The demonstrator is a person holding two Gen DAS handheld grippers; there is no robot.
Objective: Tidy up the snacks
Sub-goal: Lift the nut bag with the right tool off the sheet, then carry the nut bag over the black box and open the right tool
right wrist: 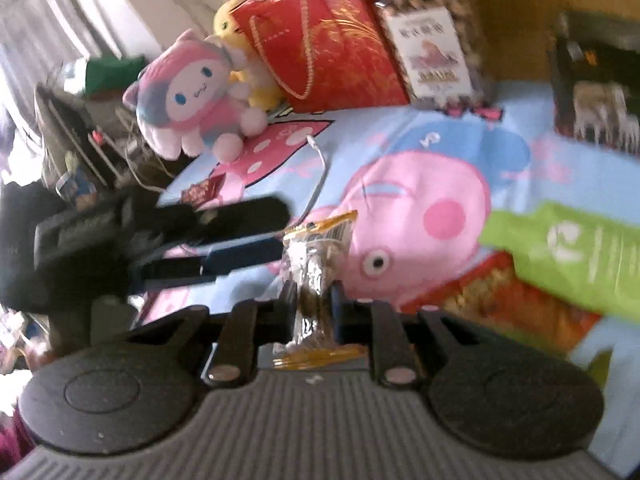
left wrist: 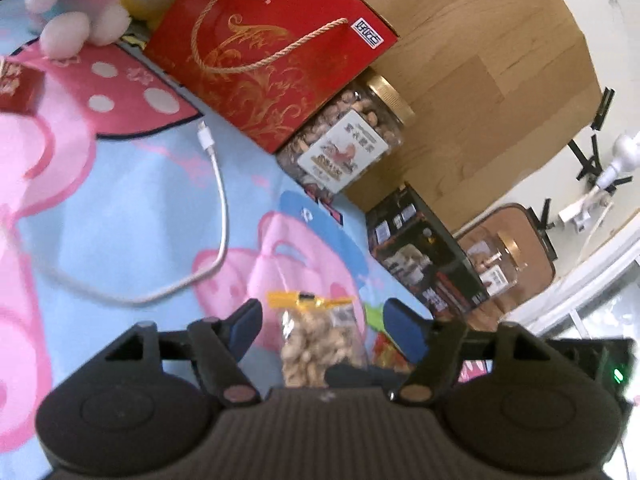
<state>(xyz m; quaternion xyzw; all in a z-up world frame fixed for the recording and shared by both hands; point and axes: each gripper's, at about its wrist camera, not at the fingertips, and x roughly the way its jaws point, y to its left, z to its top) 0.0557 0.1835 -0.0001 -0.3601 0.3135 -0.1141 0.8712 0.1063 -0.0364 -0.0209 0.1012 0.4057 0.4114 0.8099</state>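
A small clear bag of peanuts (right wrist: 310, 276) with a yellow sealed top is pinched at its middle by my right gripper (right wrist: 313, 292), which is shut on it above the cartoon blanket (right wrist: 420, 184). In the left wrist view the same bag (left wrist: 308, 340) shows between the blue pads (left wrist: 246, 320) of my left gripper (left wrist: 322, 314). That gripper is open, and its pads stand clear of the bag on both sides. Seen from the right wrist, the left gripper (right wrist: 284, 232) reaches in from the left, its tips beside the bag's top.
A red gift box (left wrist: 272, 52) with rope handles, a gold-lidded nut jar (left wrist: 348, 140) and a black carton (left wrist: 424, 256) line the blanket's far edge. A white cable (left wrist: 216, 200) lies on the blanket. A green snack bag (right wrist: 568, 252) lies right, plush toys (right wrist: 188, 96) far left.
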